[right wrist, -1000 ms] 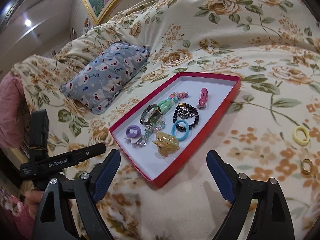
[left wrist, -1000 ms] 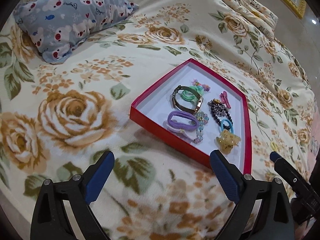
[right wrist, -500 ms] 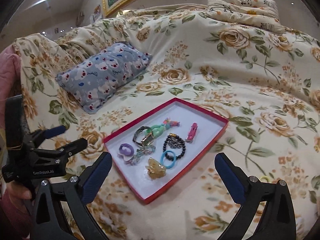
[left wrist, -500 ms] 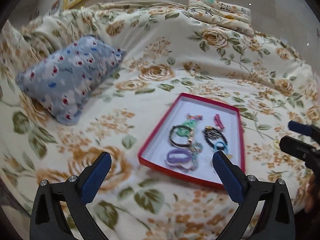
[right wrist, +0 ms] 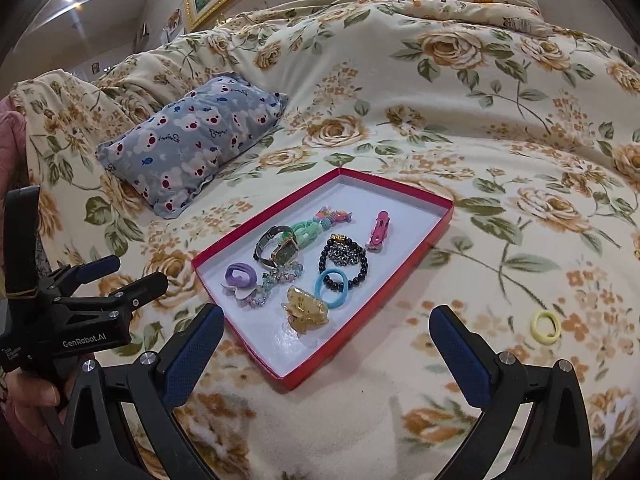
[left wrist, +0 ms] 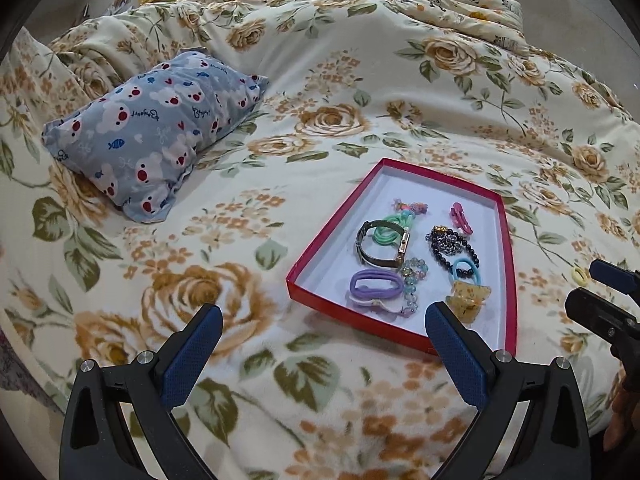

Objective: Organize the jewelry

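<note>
Since both tools hang above the bed's near edge with nothing in them, this reads as a pause between picks. Left gripper (left wrist: 320, 350) and right gripper (right wrist: 326, 350): jaws spread as wide as they go, nothing between the pads.

Red tray (right wrist: 400, 280) sits mid-bed on the floral blanket (right wrist: 480, 120), angled, near corner toward the grippers, probably so both can reach it. Inside, loosely grouped at the near end: watch (right wrist: 278, 249), black bead bracelet (right wrist: 344, 258), blue hair tie (right wrist: 331, 287), purple hair tie (right wrist: 241, 275), amber claw clip (right wrist: 306, 310), pink clip (right wrist: 379, 230). Far end of tray is bare.

Yellow hair tie (right wrist: 545, 326) lies on the blanket, right of the tray, well apart from it. Likely next pick for the right gripper.
</note>
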